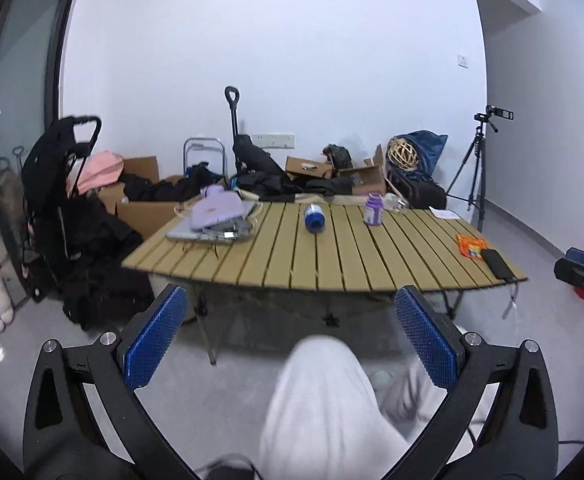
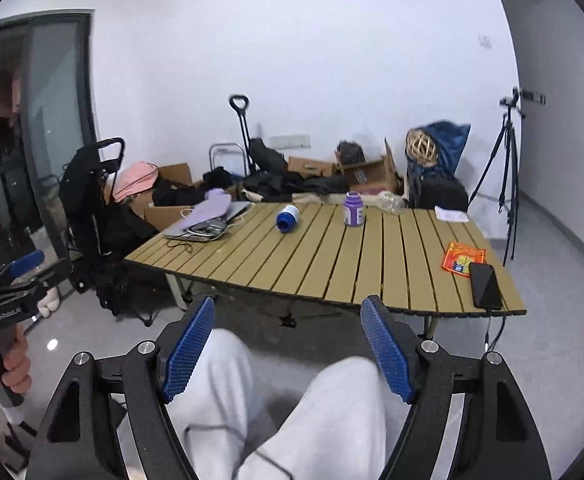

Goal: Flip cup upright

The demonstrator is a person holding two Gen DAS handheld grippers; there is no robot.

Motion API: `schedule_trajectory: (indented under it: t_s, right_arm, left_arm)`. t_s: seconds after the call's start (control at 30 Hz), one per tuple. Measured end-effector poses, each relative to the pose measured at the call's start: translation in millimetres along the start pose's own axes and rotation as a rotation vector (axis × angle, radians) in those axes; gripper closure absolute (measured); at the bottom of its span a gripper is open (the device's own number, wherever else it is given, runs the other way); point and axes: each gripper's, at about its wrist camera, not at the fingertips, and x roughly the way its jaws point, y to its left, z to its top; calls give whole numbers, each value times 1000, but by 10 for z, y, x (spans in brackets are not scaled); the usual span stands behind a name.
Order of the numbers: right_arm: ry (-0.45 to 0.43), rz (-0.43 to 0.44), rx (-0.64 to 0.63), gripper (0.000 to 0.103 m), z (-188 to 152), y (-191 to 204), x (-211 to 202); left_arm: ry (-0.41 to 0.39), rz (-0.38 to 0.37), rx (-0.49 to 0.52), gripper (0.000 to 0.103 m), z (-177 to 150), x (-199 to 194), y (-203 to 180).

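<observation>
1. Lying on its side, the cup [image 1: 314,217] sits above centre of the left view, on the far half of the slatted surface [image 1: 292,264], blue end toward the cameras; in the right view it shows up just left of centre.
2. A purple jar [image 1: 373,209] stands upright to its right, apart from it. A laptop [image 1: 207,228] lies further left; a phone [image 2: 485,285] rests at the right edge.
3. The left claw [image 1: 292,340] is spread wide and has hold of nothing, low in the frame over the person's knees.
4. The right claw [image 2: 287,348] is likewise wide apart with nothing in it, short of the near edge.
5. By my reckoning nothing is done yet: reaching, gripping and turning the cup upright all remain.
</observation>
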Motion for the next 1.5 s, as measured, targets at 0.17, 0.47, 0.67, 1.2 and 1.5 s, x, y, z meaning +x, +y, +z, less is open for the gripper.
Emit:
schedule_trajectory:
  t_s: [0.17,0.47,0.67,1.2,1.5]
  right_arm:
    - [-6,-1,-27,22,-514,330,-389]
    - [-76,23,-127,22,-811,699,-670]
    - [-65,12,-104,22,-823,685,-639]
    - [-94,6,-81,22,-819,624,-721]
    - [-102,5,-77,22,-810,618,-737]
  left_arm:
    - [-79,40,41,0,-420,-534,-27]
    - [-167,45,35,0,-839,-999,-105]
    - [-189,14,46,0,-850,-1044,-166]
    - [-191,15,45,0,-886,-1090,-198]
    - [-200,14,42,0,-894,-1116,-198]
